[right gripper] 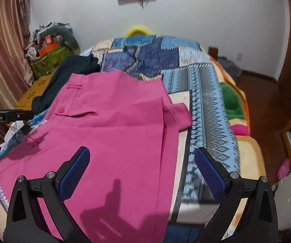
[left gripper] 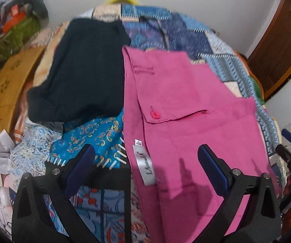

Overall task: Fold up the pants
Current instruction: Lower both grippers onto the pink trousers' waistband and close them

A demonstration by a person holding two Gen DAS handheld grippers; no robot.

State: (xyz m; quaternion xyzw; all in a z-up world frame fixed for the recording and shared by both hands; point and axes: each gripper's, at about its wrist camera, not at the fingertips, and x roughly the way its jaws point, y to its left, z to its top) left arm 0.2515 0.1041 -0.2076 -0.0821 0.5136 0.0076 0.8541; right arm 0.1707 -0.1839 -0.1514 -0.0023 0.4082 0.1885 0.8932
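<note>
Left wrist view: your pink pants (left gripper: pixel 186 105) lie flat on the bed, smooth woven cloth with a buttoned pocket flap (left gripper: pixel 156 115) and a white satin label (left gripper: pixel 148 162). Your left gripper (left gripper: pixel 145 168) hovers above them, its blue ribbed pads spread wide, holding nothing. Beside the pants lies a dark navy garment (left gripper: pixel 80 75), soft and rumpled. In the right wrist view your right gripper (right gripper: pixel 142 170) is likewise spread over the pants' edge. Beneath lies a patterned blue blanket (right gripper: pixel 206 101) with zigzag bands.
</note>
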